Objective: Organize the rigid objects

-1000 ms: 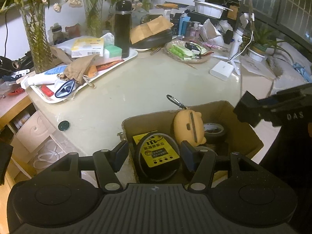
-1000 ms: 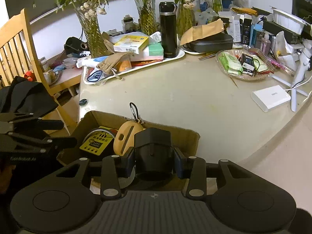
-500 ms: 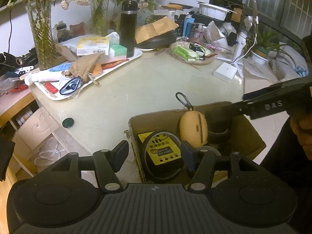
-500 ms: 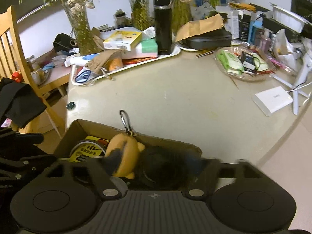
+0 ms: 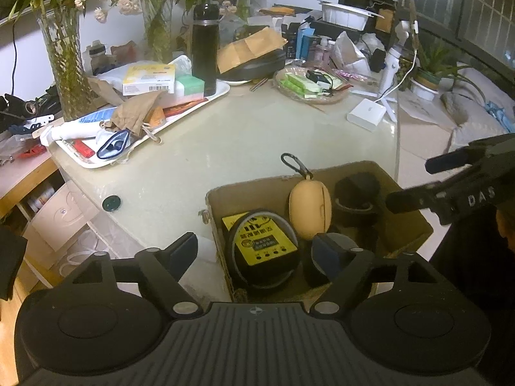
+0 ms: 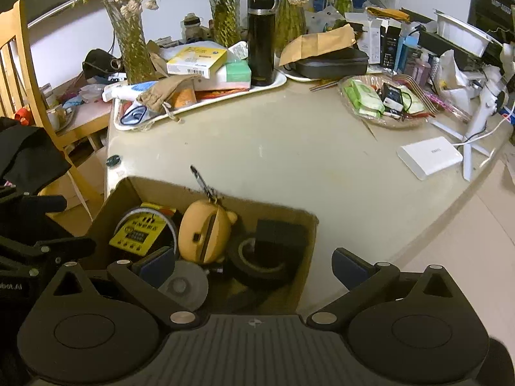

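Observation:
A cardboard box (image 5: pixel 408 225) (image 6: pixel 128 189) sits at the table's near edge. It holds a round black device with a yellow label (image 5: pixel 262 246) (image 6: pixel 141 233), an orange case with a carabiner (image 5: pixel 310 207) (image 6: pixel 204 231), a black tape roll (image 6: pixel 257 262) and a black block (image 5: pixel 355 186) (image 6: pixel 278 233) lying on the roll. My left gripper (image 5: pixel 257 251) is open and empty over the box's left wall. My right gripper (image 6: pixel 254 263) is open and empty above the box; it shows at the right of the left wrist view (image 5: pixel 450 177).
A white tray (image 6: pixel 280 82) with a black flask (image 6: pixel 260 38), boxes and a cloth pouch stands at the back. A wicker plate (image 6: pixel 386 124) of small items and a white power bank (image 6: pixel 429 157) lie right. A dark round cap (image 5: pixel 111 202) lies near the table's left edge. A wooden chair (image 6: pixel 19 64) stands left.
My right gripper has opened and let go of the black block, which now lies in the box on the tape roll. The left gripper has stayed open over the box.

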Available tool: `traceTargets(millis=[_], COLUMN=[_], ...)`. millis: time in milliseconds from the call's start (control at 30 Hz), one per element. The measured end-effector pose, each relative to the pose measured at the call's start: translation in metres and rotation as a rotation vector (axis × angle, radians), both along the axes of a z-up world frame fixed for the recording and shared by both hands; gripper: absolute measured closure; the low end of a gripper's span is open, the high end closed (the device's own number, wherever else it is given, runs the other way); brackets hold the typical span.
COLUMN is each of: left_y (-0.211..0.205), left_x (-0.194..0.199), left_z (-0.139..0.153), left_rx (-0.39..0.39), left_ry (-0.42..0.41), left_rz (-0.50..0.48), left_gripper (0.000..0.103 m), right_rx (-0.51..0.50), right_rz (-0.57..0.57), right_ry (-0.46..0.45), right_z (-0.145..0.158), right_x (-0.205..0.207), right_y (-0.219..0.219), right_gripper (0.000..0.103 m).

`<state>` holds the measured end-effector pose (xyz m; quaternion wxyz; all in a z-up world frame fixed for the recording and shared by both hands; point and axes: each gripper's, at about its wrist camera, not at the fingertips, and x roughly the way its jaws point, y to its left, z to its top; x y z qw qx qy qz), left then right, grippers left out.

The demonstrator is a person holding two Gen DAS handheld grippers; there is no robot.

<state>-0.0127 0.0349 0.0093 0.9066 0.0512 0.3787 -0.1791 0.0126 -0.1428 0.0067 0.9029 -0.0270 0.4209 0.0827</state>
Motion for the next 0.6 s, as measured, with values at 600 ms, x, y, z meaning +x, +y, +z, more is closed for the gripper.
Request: traceTargets(millis=[600], left_y=[0.007], left_x=[-0.016], left_z=[-0.012], left_rx=[0.03], left_ry=[0.137], left_rz=[0.059], left_gripper=[0.0], right_rx=[-0.039], right_rz=[0.013], right_ry=[0.089], right_z=[-0.023], right_x=[-0.041], right_y=[0.019], right_gripper=[0.0])
